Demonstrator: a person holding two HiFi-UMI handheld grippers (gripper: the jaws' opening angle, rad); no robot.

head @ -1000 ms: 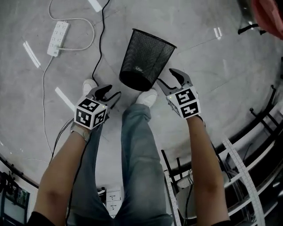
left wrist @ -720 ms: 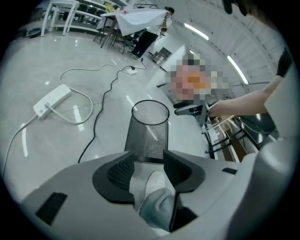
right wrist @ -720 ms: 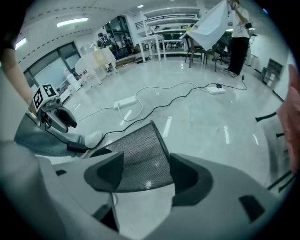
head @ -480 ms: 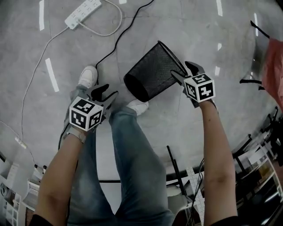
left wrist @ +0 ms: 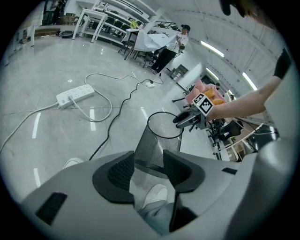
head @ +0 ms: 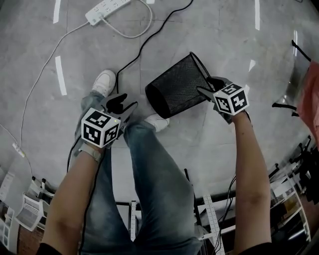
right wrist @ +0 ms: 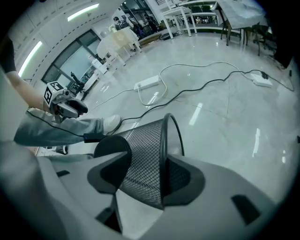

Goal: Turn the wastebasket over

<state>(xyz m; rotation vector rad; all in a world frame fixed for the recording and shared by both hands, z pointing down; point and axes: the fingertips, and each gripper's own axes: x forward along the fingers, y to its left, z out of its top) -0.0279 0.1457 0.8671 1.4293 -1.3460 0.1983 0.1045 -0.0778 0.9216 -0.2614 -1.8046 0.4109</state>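
The black mesh wastebasket point(head: 177, 87) hangs tilted over the floor, its closed bottom towards my legs and its open rim up and to the right. My right gripper point(head: 207, 85) is shut on the rim wall. In the right gripper view, one jaw is inside the wastebasket point(right wrist: 140, 159) and the other outside, and the jaws have just been closing on the mesh between them. My left gripper point(head: 122, 103) stands open and empty above my left knee, apart from the basket. In the left gripper view, the wastebasket point(left wrist: 157, 143) shows beyond the open jaws.
A white power strip point(head: 107, 9) and a black cable point(head: 144, 45) lie on the grey floor beyond the basket. My white shoes point(head: 103, 82) point(head: 158, 122) stand just below it. Metal racks point(head: 289, 194) crowd the lower right. A person point(left wrist: 166, 49) stands far off.
The basket has gone from upright on the floor to tilted, with its rim swung right. My right gripper moved onto the rim and closed on it. The left gripper has barely shifted.
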